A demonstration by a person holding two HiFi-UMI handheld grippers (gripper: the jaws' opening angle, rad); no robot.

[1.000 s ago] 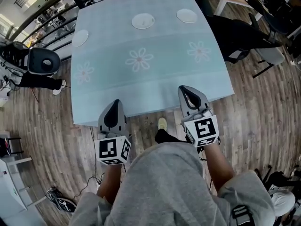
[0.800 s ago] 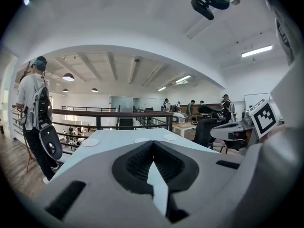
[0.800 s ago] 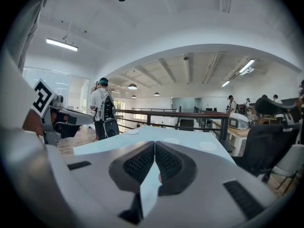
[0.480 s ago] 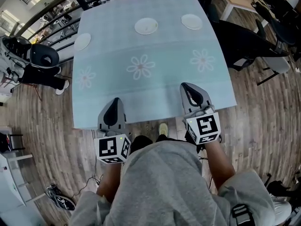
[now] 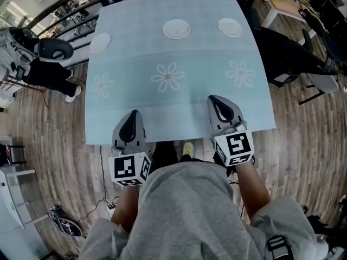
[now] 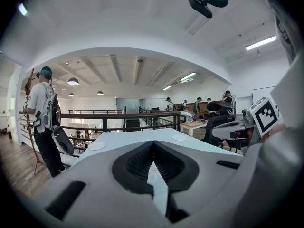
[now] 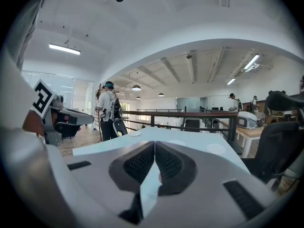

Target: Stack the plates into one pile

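Left gripper point(image 5: 132, 118) and right gripper point(image 5: 217, 103) point forward side by side, nearly level, each with 2 jaws closed together.

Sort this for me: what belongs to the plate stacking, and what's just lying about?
Job: left plate, middle plate, right plate, table; left gripper and right gripper, both shut, empty.
Lying about: black chair, desk, shoe.

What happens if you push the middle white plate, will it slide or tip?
The middle plate looks low and flat, so it probably won't tip or roll. It sits on a tablecloth, so a push may bunch the cloth rather than glide smoothly. It looks like stiff white ware, possibly breakable if dropped.
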